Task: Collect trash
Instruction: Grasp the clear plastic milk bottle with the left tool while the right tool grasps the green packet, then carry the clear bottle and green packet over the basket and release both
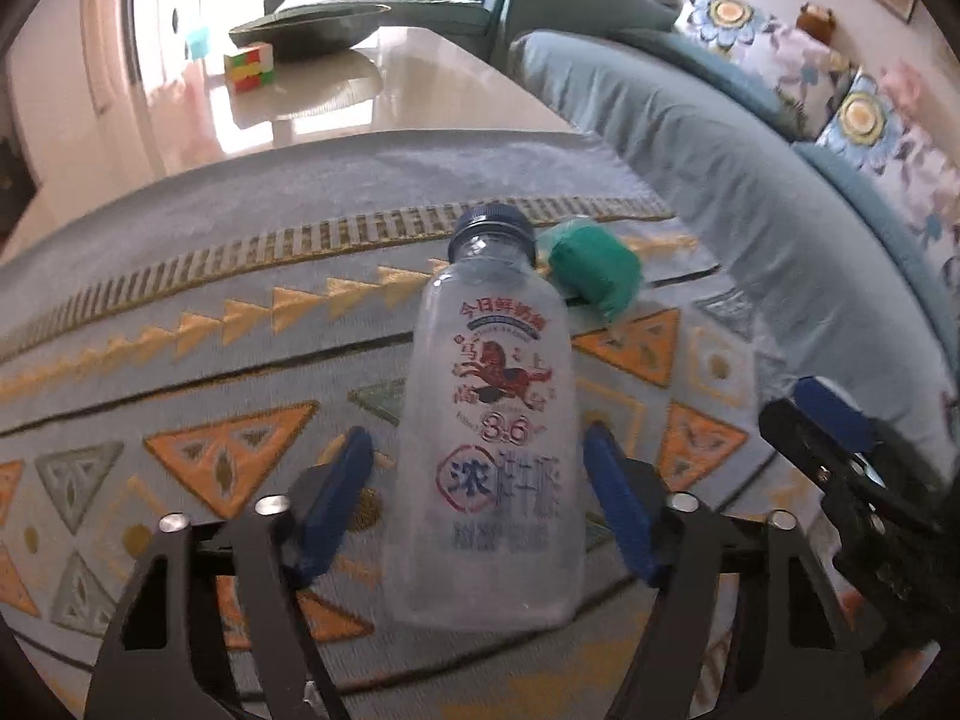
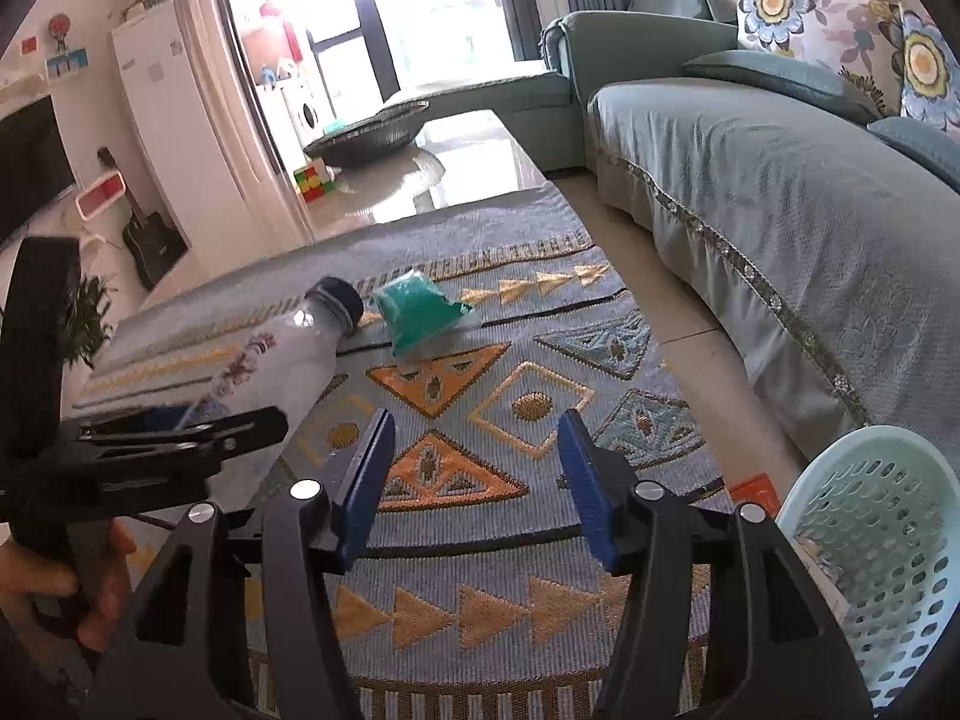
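A clear plastic bottle (image 1: 489, 420) with a dark cap and red and blue print lies on the patterned rug, cap pointing away. My left gripper (image 1: 480, 504) is open, its blue pads on either side of the bottle's lower body with a gap on each side. The bottle also shows in the right wrist view (image 2: 282, 354), with the left gripper (image 2: 156, 438) at its base. A green wrapped piece of trash (image 1: 591, 273) lies just right of the bottle's cap; it also shows in the right wrist view (image 2: 423, 312). My right gripper (image 2: 477, 480) is open and empty above the rug.
A pale green perforated basket (image 2: 882, 546) stands at the right on the rug's edge. A teal sofa (image 2: 780, 192) runs along the right. A glossy coffee table (image 2: 432, 168) with a dark bowl (image 2: 369, 132) and a colourful cube (image 2: 312, 180) stands beyond the rug.
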